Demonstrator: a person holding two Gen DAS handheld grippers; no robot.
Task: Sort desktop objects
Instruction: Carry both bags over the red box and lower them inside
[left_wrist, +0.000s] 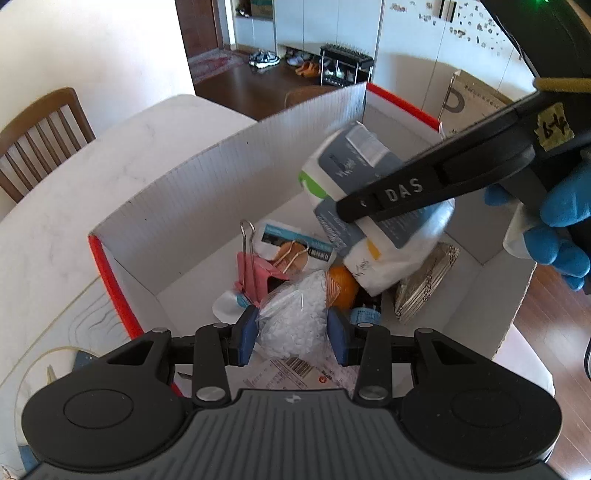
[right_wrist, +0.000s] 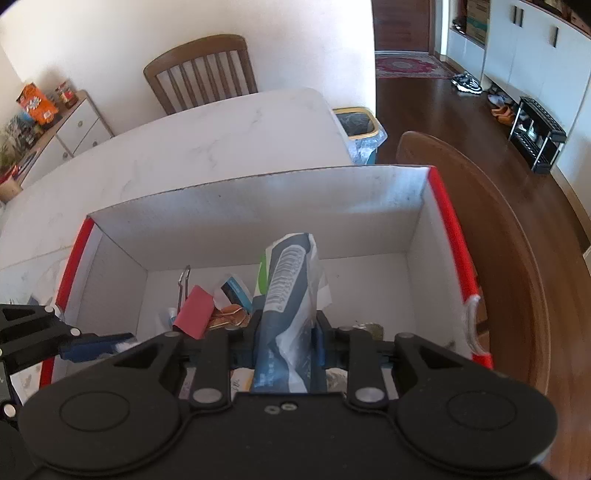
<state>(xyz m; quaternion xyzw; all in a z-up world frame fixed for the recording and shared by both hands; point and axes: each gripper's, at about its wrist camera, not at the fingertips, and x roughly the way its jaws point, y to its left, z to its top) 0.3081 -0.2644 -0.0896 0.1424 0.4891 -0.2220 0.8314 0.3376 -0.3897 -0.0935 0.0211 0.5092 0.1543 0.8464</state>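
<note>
A white cardboard box with red edges (left_wrist: 177, 192) (right_wrist: 258, 218) sits on the marble table. Inside lie a pink binder clip (left_wrist: 255, 273) (right_wrist: 194, 312), an orange item (left_wrist: 341, 286) and small packets. My left gripper (left_wrist: 291, 334) is shut on a clear bag of white pellets (left_wrist: 295, 314) just above the box floor. My right gripper (right_wrist: 286, 341) is shut on a blue-grey and white plastic packet (right_wrist: 290, 291) (left_wrist: 354, 173), held over the box. The right gripper's arm (left_wrist: 443, 177) crosses the left wrist view.
A flat silver-brown pack (left_wrist: 424, 284) leans in the box's right corner. Wooden chairs (right_wrist: 201, 72) (left_wrist: 40, 136) stand at the table's far side. A lined waste bin (right_wrist: 360, 127) stands on the floor beyond the table. A round wooden seat (right_wrist: 480, 221) is right of the box.
</note>
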